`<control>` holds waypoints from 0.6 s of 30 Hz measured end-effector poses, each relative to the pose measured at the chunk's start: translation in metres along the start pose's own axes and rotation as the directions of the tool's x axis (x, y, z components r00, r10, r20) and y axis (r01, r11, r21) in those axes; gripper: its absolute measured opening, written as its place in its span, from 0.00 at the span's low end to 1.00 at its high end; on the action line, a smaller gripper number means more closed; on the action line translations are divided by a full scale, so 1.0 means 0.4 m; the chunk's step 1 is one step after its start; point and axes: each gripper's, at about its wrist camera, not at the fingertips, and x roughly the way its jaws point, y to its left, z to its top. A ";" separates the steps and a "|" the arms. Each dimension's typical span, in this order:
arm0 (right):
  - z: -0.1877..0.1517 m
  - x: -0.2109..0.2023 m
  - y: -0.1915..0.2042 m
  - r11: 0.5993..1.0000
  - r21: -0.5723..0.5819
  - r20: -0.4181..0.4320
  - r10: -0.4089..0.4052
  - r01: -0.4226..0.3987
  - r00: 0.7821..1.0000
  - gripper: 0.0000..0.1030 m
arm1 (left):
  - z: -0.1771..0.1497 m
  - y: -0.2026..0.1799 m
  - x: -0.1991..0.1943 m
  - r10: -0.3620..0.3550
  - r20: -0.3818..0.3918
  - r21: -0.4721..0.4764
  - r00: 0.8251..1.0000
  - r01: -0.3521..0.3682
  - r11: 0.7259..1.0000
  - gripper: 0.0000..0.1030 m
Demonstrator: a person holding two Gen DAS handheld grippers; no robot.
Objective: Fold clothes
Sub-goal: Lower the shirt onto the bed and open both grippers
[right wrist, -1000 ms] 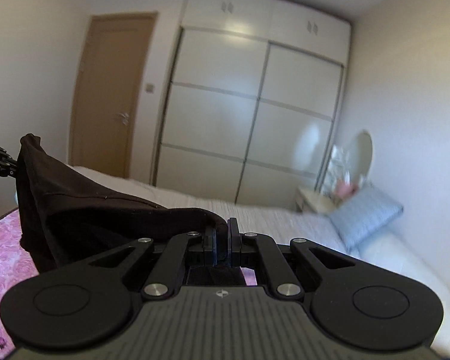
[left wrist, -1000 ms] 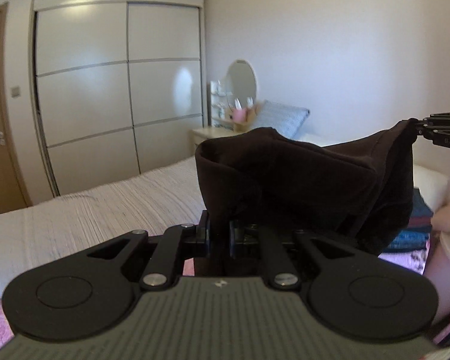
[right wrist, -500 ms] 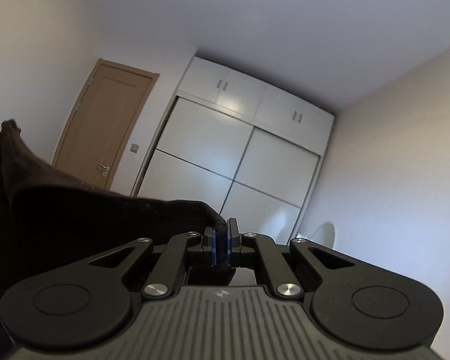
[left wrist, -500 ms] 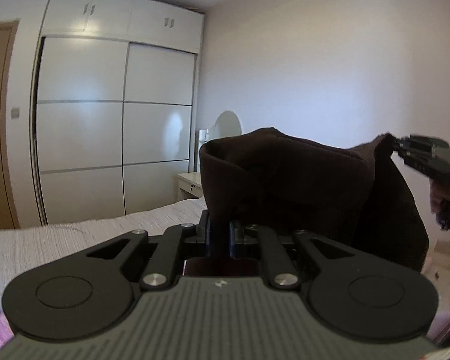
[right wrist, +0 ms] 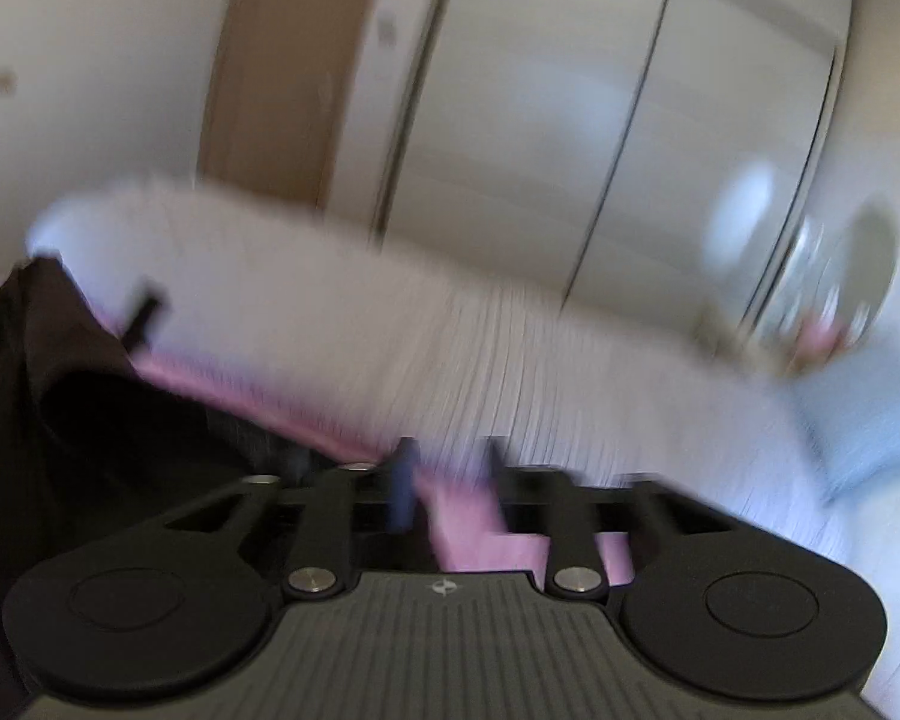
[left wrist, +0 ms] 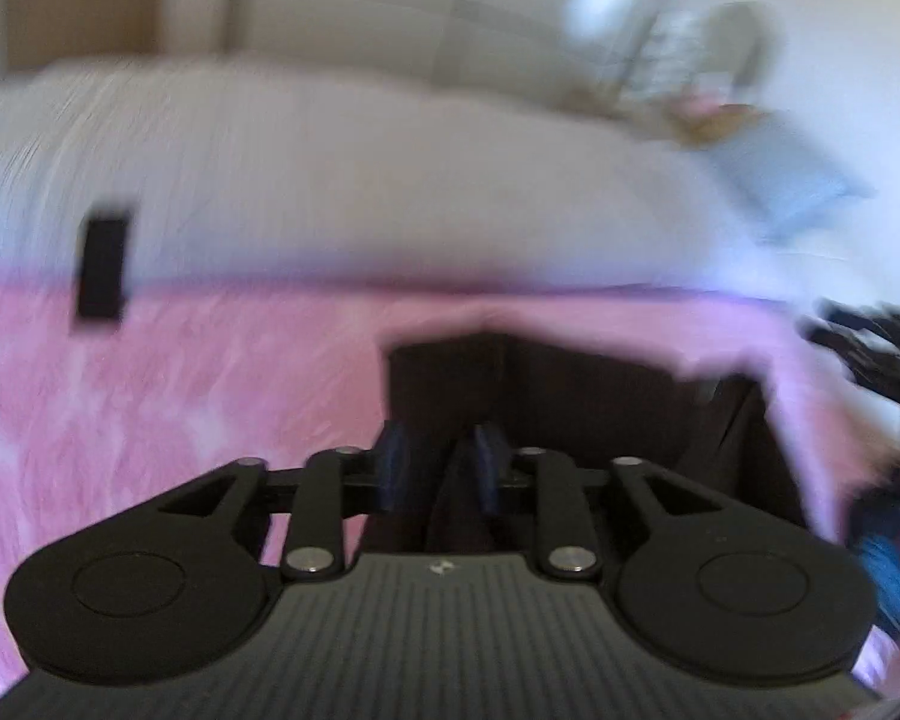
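Both frames are smeared with motion blur as the left gripper [left wrist: 435, 465] points down at a pink blanket [left wrist: 168, 414], its blue pads [left wrist: 393, 468] now spread apart where half a second ago they were pinched shut on cloth. The dark brown garment [left wrist: 576, 402], held up in the air between the two tools in the earlier frames, now lies bunched on the blanket directly ahead of the left fingers; a fold of it still sits in the gap between the pads, though they no longer press on it.

In the right wrist view the right gripper [right wrist: 447, 483] has also let go: its fingers stand parted with only pink blanket showing between them, where earlier a dark hem was clamped there. The garment [right wrist: 48, 372] has dropped away to the left edge of that view, a dark heap beside the tool's body.

Both cameras, which half a second ago looked up at wall, wardrobe and ceiling, have swung down toward the bed. A white ribbed bedspread [left wrist: 354, 180] fills the ground beyond the blanket, with a small black rectangular object [left wrist: 102, 267] lying at the seam between the two. A pale blue pillow [left wrist: 792, 174] rests at the far right, and the white wardrobe [right wrist: 600, 108] and brown door [right wrist: 282, 72] stand behind.
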 end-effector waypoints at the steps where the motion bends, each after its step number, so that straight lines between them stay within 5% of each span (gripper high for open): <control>1: -0.034 0.083 0.010 1.000 0.028 -0.054 0.005 -0.003 0.999 0.41 | -0.057 0.038 0.040 0.025 -0.023 -0.036 0.999 -0.026 0.999 0.30; 3: -0.120 0.165 0.041 0.994 0.110 -0.114 0.031 -0.018 0.993 0.41 | -0.136 0.074 0.078 0.057 -0.059 -0.051 0.997 -0.060 0.997 0.38; 7: -0.344 0.147 0.164 0.972 0.175 -0.191 0.192 -0.159 0.963 0.52 | -0.331 0.079 0.113 0.086 -0.188 -0.024 0.978 -0.092 0.995 0.50; 11: -0.465 0.158 0.355 0.916 0.153 -0.318 0.400 -0.369 0.860 0.59 | -0.503 0.089 0.076 0.117 -0.331 -0.057 0.936 -0.143 0.988 0.51; 15: -0.518 0.177 0.545 0.864 -0.018 -0.372 0.461 -0.502 0.806 0.63 | -0.589 0.102 0.029 0.103 -0.351 -0.129 0.931 -0.157 0.979 0.53; 17: -0.535 0.200 0.620 0.843 -0.092 -0.409 0.453 -0.530 0.792 0.53 | -0.609 0.107 0.008 0.113 -0.357 -0.137 0.927 -0.171 0.976 0.53; 18: -0.542 0.201 0.643 0.842 -0.125 -0.439 0.428 -0.526 0.790 0.26 | -0.610 0.111 0.010 0.119 -0.359 -0.143 0.926 -0.181 0.973 0.53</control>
